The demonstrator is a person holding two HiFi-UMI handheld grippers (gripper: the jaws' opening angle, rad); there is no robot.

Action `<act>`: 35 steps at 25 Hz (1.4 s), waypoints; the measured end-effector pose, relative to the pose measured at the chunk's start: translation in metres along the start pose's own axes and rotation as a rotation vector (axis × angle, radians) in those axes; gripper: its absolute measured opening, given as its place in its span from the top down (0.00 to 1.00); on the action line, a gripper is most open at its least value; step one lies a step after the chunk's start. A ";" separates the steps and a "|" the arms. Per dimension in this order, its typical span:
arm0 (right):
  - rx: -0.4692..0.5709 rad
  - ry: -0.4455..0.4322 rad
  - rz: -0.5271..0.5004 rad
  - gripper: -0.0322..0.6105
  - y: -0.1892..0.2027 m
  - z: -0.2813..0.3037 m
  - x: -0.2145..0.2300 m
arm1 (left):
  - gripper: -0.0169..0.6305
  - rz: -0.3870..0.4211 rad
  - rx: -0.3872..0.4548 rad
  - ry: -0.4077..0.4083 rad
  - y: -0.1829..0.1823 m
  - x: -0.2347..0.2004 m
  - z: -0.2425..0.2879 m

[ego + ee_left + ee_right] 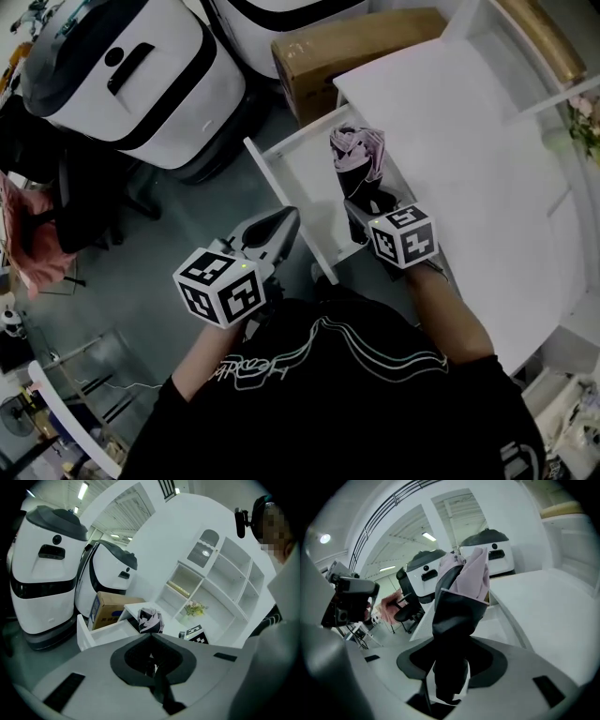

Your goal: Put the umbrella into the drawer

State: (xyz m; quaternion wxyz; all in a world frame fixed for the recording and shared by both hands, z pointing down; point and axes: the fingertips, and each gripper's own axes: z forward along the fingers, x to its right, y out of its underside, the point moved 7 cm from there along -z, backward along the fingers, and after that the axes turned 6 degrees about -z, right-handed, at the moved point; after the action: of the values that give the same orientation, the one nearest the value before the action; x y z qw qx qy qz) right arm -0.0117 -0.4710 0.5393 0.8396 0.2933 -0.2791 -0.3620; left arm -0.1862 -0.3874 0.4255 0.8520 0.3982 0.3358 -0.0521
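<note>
Here's the umbrella [357,156], folded up, black along its body with a crumpled pale-pink end, and it's sitting right in the right claw [364,202]. The right gripper view shows that claw clamped on the black lower part, jaws standing wide around it. The black tail runs back between the jaws toward the camera, and the pink end sticks out well beyond the tips, away from the person.

From the head view, the umbrella hangs over the open drawer [298,173], on the side nearest the white worktop [469,159]. Whether it touches the drawer floor, I can't tell. The drawer is pulled out from under the worktop's edge, white inside.

The left claw [273,229] sits just outside the drawer's near wall, jaws together, nothing between them, well apart from the umbrella.

Further out there's a cardboard box [349,49] beyond the drawer and a big white-and-black machine [131,80] on the floor to the left.
</note>
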 end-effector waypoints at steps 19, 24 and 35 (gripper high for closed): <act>-0.426 0.032 0.065 0.64 0.068 0.148 0.070 | 0.94 -0.063 -0.054 -0.112 -0.002 -0.059 0.022; -0.459 0.038 0.057 0.64 0.075 0.160 0.070 | 0.94 -0.080 -0.051 -0.125 -0.002 -0.066 0.021; -0.415 0.085 0.089 0.57 0.064 0.145 0.069 | 0.94 -0.074 -0.060 -0.111 -0.001 -0.066 0.013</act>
State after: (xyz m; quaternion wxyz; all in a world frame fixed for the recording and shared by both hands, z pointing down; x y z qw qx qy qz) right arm -0.0419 -0.5301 0.6984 0.9081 0.1167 -0.1758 -0.3617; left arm -0.2305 -0.4095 0.4718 0.8784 0.3562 0.3041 -0.0954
